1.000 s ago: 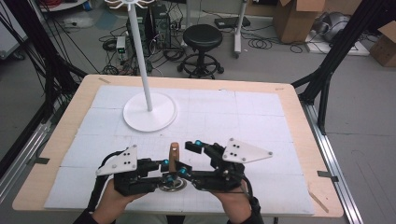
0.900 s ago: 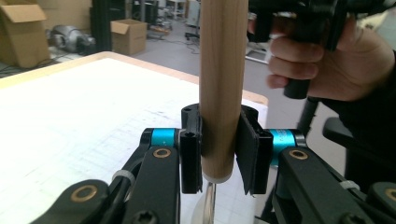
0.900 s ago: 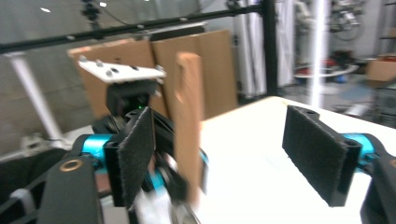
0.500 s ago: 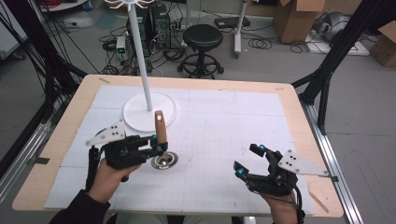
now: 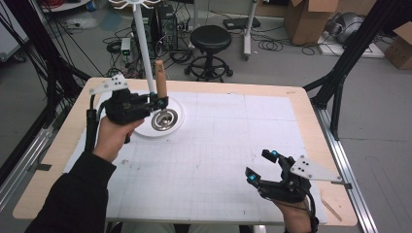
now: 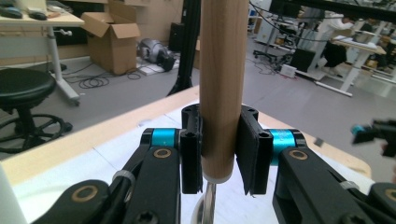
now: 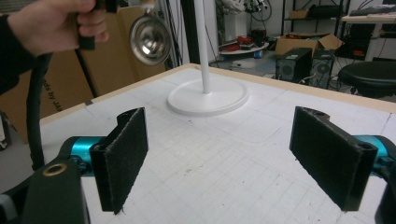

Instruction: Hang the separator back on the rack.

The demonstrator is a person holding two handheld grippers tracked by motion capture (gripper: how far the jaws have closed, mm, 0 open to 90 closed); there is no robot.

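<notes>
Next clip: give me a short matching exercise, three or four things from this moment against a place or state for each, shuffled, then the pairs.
Things:
1. left gripper
2. right gripper
3. white stand
4. strainer's metal bowl

States or places:
A. open, nothing between the fingers
B. hangs in the air below a wooden handle
C. shut on the wooden handle
D. upright at the table's far left

Pairs: 1-C, 2-A, 3-D, 4-B
</notes>
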